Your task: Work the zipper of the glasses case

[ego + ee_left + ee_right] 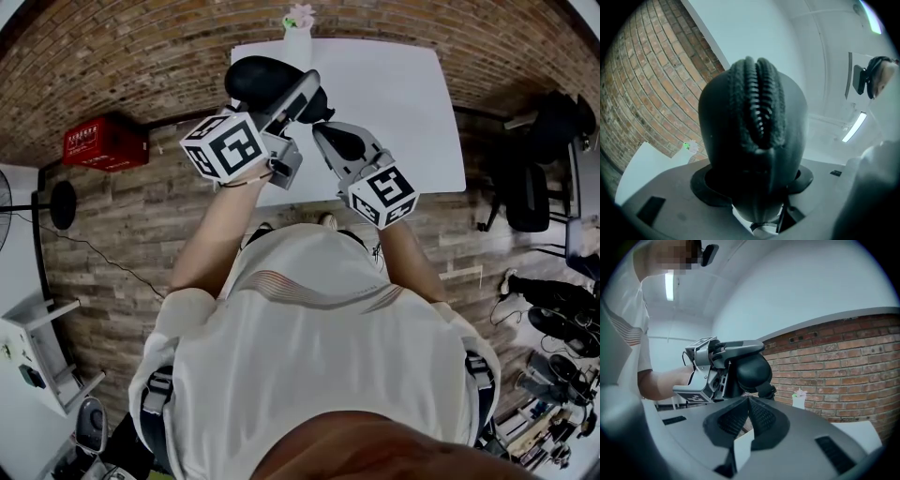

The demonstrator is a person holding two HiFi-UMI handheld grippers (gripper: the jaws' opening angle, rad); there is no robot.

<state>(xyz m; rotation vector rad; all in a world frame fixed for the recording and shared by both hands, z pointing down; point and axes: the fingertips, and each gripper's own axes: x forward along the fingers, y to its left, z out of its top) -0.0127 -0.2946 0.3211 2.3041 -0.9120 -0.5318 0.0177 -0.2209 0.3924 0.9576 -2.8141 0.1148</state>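
Observation:
The black glasses case [255, 77] is held up in the air above the white table. My left gripper [298, 94] is shut on its body, jaws wide around it. In the left gripper view the case [740, 154] fills the middle, with its zipper [759, 108] running up the centre towards the camera. My right gripper [330, 139] is shut, its tips just under the near end of the case. The right gripper view has those tips [747, 398] meeting right below the case [751, 370]. Whether the zipper pull lies between them I cannot tell.
A white table [394, 103] stands ahead, with a small white vase [298, 23] at its far edge. A red crate [105, 142] sits on the brick-patterned floor to the left. A dark office chair [530, 187] is at the right, a fan stand [61, 202] at the left.

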